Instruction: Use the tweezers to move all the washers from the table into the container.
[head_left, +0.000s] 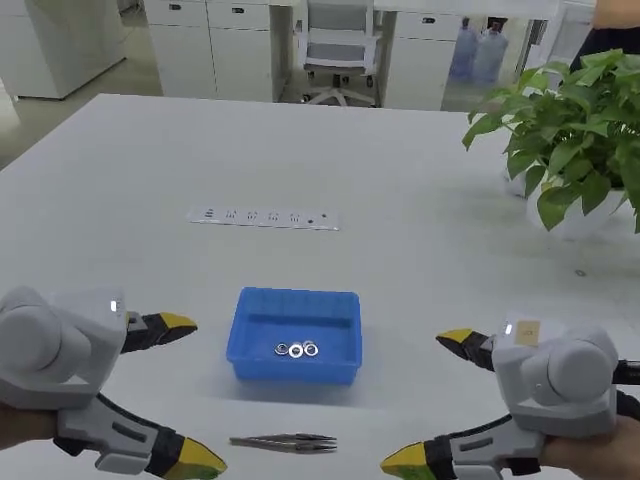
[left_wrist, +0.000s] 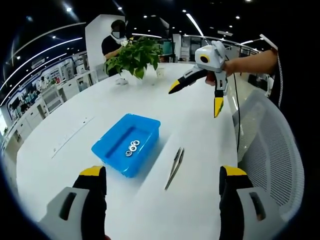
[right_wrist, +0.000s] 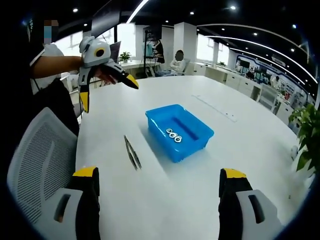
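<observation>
While the left gripper (head_left: 197, 392) and right gripper (head_left: 420, 400) gape wide and empty, three silver metal washers (head_left: 296, 349) lie inside the blue plastic container (head_left: 245, 330), thin metal tweezers (head_left: 283, 441) at its 6 o'clock.

head: above, forward-down | gripper views: low, seemingly opposed | shared: container (head_left: 293, 368) (left_wrist: 142, 155) (right_wrist: 161, 137)

Cut off at the right edge of the head view: plant (head_left: 570, 130). At the top: chair (head_left: 340, 45). Too tiny for detail: washers (head_left: 296, 349).
</observation>
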